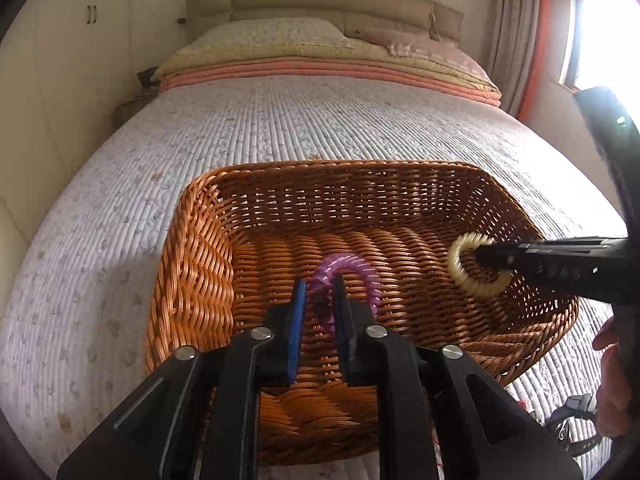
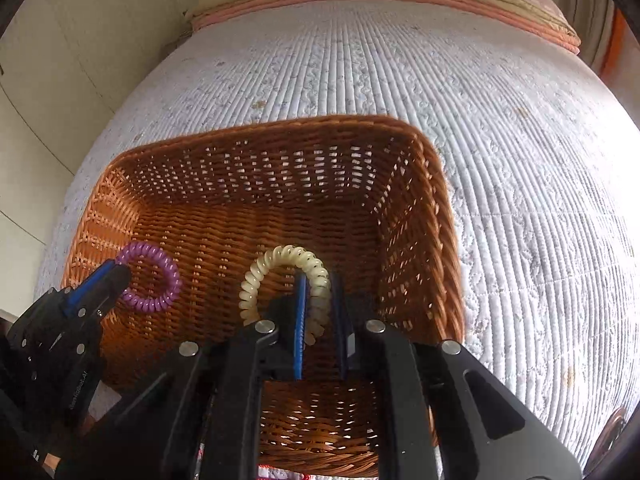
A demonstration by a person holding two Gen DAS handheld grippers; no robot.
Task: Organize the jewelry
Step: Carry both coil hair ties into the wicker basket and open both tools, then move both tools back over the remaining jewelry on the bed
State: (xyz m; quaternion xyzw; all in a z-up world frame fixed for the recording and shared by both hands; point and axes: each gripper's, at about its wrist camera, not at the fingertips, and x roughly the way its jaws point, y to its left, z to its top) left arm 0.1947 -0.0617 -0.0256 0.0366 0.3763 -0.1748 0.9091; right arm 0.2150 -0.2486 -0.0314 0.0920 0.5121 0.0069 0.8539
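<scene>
A brown wicker basket (image 1: 192, 264) (image 2: 416, 200) stands on the bed. My left gripper (image 1: 319, 284) is shut on a purple spiral coil band (image 1: 356, 268) and holds it over the inside of the basket; it also shows in the right wrist view (image 2: 110, 276) with the purple band (image 2: 160, 280). My right gripper (image 2: 319, 280) is shut on a cream spiral coil band (image 2: 276, 264) inside the basket at its right side; it also shows in the left wrist view (image 1: 486, 258) with the cream band (image 1: 460, 268).
The basket sits on a pale quilted bedspread (image 1: 320, 120) (image 2: 520, 160). Folded blankets and pillows (image 1: 320, 56) lie at the headboard. A white wardrobe (image 1: 60, 60) stands left of the bed, a curtain and window (image 1: 600, 32) to the right.
</scene>
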